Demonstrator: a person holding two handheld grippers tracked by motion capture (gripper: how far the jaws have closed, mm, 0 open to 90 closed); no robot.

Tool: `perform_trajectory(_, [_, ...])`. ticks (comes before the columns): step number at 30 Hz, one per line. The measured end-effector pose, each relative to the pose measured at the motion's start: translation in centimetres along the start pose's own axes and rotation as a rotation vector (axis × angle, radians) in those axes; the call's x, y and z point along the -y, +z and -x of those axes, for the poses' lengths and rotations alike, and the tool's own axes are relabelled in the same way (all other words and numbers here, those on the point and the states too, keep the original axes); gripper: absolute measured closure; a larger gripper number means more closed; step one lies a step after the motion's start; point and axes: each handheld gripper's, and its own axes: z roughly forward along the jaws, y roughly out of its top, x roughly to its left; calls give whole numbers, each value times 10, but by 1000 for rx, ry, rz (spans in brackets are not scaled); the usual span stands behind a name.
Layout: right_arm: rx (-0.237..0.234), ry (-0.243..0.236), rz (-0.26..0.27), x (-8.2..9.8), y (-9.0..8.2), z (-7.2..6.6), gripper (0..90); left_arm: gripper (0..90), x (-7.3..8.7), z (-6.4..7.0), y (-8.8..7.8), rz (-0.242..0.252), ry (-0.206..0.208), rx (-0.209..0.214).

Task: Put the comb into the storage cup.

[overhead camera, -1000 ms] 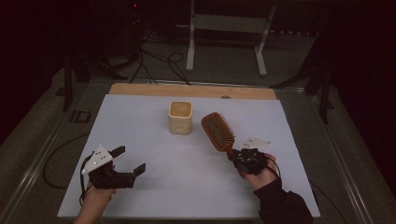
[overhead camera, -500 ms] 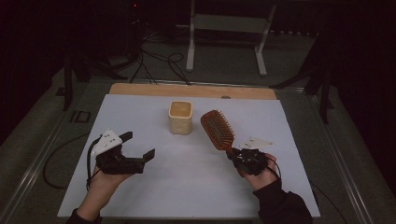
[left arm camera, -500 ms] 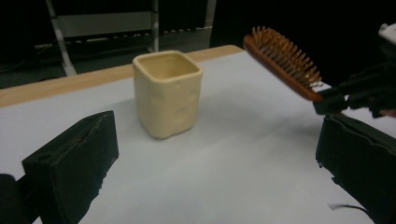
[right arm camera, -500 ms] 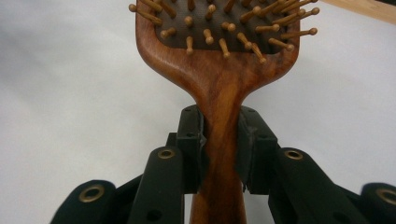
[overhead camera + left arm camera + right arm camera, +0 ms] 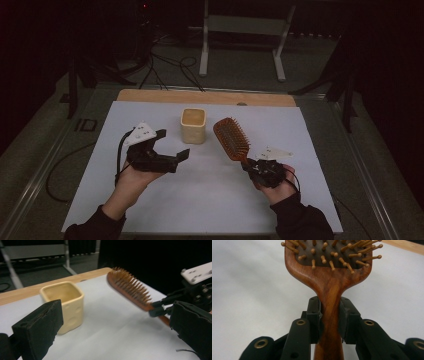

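- Right gripper [image 5: 248, 163] clamps the wooden hairbrush [image 5: 231, 138] by its handle, head raised toward the cream cup [image 5: 193, 125].
- Left gripper [image 5: 172, 146] spread, empty, just left of the cup.
- Bare white table [image 5: 210, 200] lies toward the near edge.
- In the right gripper view the brush head is cut off at the top.

In the right gripper view the hairbrush [image 5: 329, 285] was cut off by the top edge — its handle's lower end ran out the bottom, partly hidden between the pads of the right tool [image 5: 329, 322]. In the left gripper view, a black jaw covered the cup's [image 5: 66, 305] lower corner.
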Motion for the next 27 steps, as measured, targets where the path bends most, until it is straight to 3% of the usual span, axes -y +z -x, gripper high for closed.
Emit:
perform_trajectory(4, [3,1,5,0,0,0,732,0,-9,2,12,-4,-42,33])
perform_trajectory(9, [1,2,2,-1,0,-1,731,0,-18,5,30,-25,-91,45])
perform_trajectory(12, [2,1,3,-1,0,-2,731,0,-22,8,40,-41,-105,28])
perform_trajectory(17, [2,-3,7,-1,0,-2,731,0,-30,13,56,-52,-175,-15])
perform_trajectory(21, [2,-6,10,-1,0,-2,731,0,-33,18,71,-62,-194,-19])
perform_trajectory(25, [5,-6,14,-1,0,-3,731,0,-34,23,87,-78,-221,5])
perform_trajectory(27, [4,-7,14,-1,0,-3,731,0,-33,24,95,-79,-253,30])
